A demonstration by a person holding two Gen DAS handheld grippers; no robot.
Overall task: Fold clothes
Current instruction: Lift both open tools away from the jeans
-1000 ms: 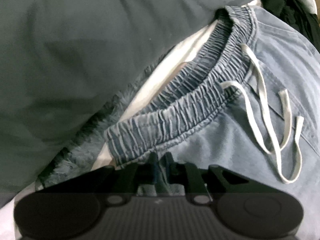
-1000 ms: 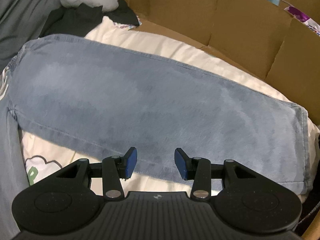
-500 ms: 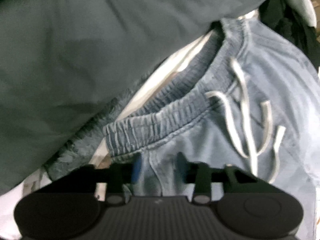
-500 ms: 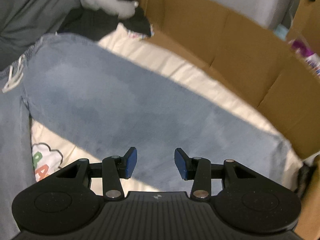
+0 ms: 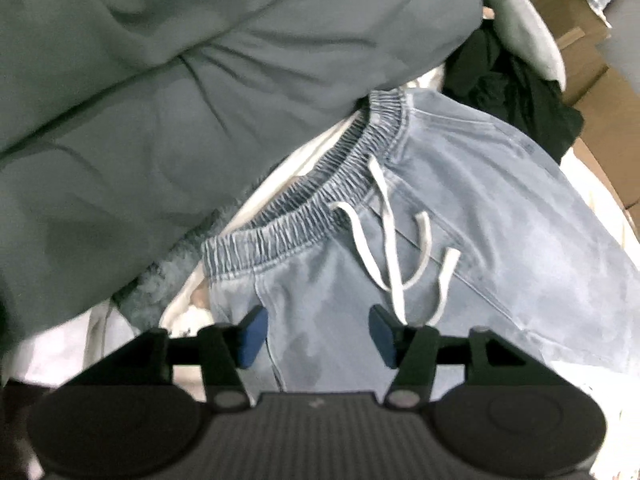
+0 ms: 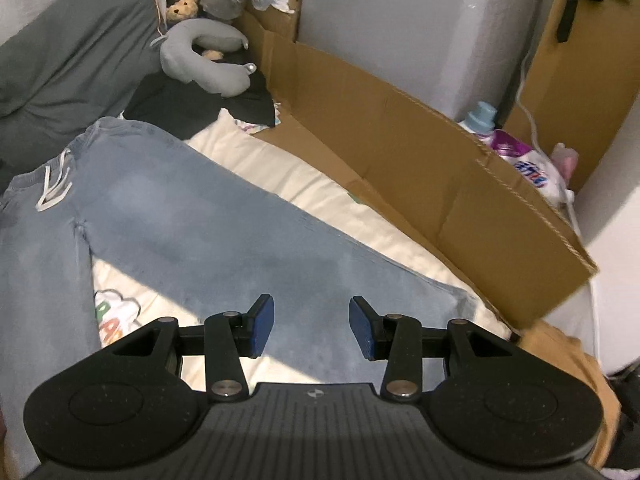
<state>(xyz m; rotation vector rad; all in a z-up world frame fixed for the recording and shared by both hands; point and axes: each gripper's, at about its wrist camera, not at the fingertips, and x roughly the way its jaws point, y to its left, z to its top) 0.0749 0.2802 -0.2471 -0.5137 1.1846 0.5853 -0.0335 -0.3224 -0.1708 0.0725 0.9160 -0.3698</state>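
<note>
Left wrist view: camera behind the left gripper (image 5: 316, 334), looking steeply down and close onto the waistband end of the blue trousers (image 5: 460, 216), with a grey duvet (image 5: 180, 100) filling the upper left. Right wrist view: camera behind the right gripper (image 6: 311, 328), tilted less steeply and set farther off, facing along one trouser leg toward the cardboard wall (image 6: 400, 152). Both views share the trousers' white drawstring (image 6: 54, 186), the grey neck pillow (image 6: 200, 60) and the black garment (image 6: 192, 108).

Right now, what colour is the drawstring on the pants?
White, against the light blue pants; the drawstring shows best in the left wrist view.
</note>
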